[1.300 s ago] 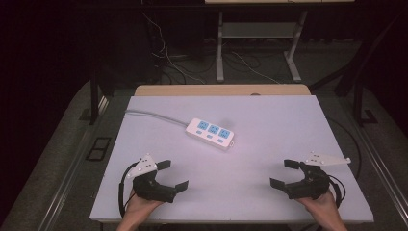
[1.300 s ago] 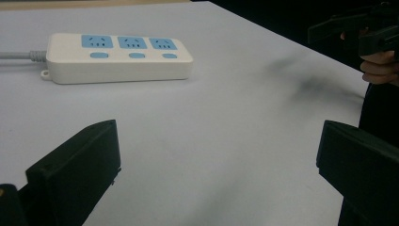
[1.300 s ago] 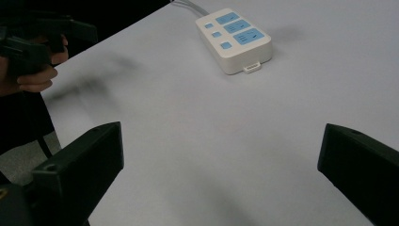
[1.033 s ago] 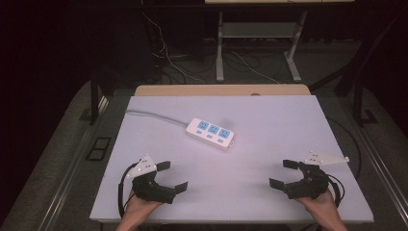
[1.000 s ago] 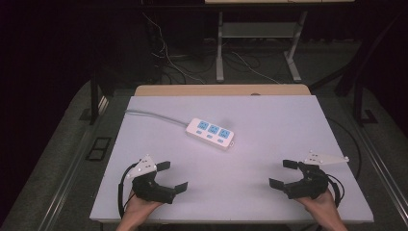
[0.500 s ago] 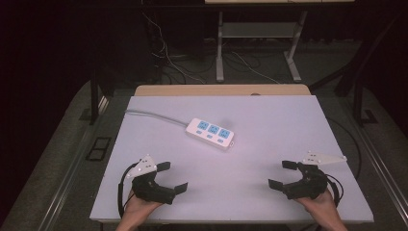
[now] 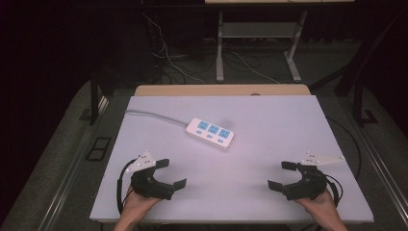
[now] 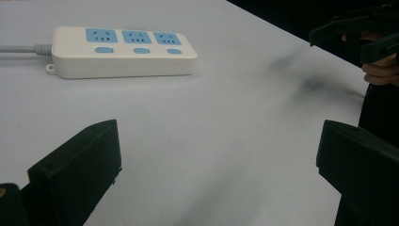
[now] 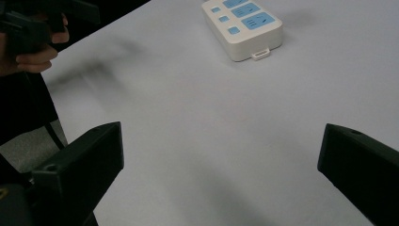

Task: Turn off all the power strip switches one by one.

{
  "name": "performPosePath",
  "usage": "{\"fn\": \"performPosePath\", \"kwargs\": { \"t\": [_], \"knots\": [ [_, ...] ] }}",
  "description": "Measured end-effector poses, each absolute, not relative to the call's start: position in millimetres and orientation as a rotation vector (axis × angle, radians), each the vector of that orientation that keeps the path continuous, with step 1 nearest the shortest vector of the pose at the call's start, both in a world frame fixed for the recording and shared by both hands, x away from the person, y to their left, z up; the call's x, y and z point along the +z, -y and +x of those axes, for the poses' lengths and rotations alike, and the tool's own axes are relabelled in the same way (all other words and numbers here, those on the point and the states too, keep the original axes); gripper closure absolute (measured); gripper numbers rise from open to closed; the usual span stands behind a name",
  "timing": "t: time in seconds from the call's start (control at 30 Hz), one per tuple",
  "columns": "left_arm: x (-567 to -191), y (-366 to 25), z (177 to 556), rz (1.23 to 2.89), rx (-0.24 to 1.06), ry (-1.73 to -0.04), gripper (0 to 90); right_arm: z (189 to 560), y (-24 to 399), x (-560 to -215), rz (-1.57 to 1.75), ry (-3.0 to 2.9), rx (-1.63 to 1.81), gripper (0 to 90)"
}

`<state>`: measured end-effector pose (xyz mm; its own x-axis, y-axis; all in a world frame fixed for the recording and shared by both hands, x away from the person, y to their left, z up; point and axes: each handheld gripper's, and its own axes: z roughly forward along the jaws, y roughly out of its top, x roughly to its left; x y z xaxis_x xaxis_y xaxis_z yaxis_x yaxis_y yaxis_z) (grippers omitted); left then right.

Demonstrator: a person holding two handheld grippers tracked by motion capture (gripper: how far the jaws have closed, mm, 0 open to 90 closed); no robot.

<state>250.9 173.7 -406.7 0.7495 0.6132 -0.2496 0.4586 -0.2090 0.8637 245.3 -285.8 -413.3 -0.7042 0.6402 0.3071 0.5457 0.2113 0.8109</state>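
Note:
A white power strip (image 7: 210, 133) with three blue sockets lies near the middle of the pale table (image 7: 269, 120), its grey cord (image 7: 154, 118) running off to the left. The same strip shows in the left gripper view (image 8: 123, 51) and in the right gripper view (image 9: 242, 27). My left gripper (image 7: 171, 174) rests at the near left of the table, open, nothing between its jaws. My right gripper (image 7: 283, 175) rests at the near right, also open and empty. Both point inward toward the strip, well short of it.
A wooden board edge (image 7: 221, 90) runs behind the table. Beyond it stand a metal frame (image 7: 220, 43) and loose cables (image 7: 168, 53) on the dark floor. Each gripper trails a black cable (image 7: 120, 185) near the table's front edge.
The right gripper has shifted slightly; the left gripper and the power strip have stayed where they were.

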Motion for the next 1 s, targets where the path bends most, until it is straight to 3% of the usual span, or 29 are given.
{"fn": "performPosePath", "kwargs": {
  "t": [1.0],
  "knots": [
    [-373.9,-170.3,298.8,1.960,0.153,-0.820,0.0,245.1,290.2,-414.6,1.180,-2.351,1.519,0.6]
  ]
}}
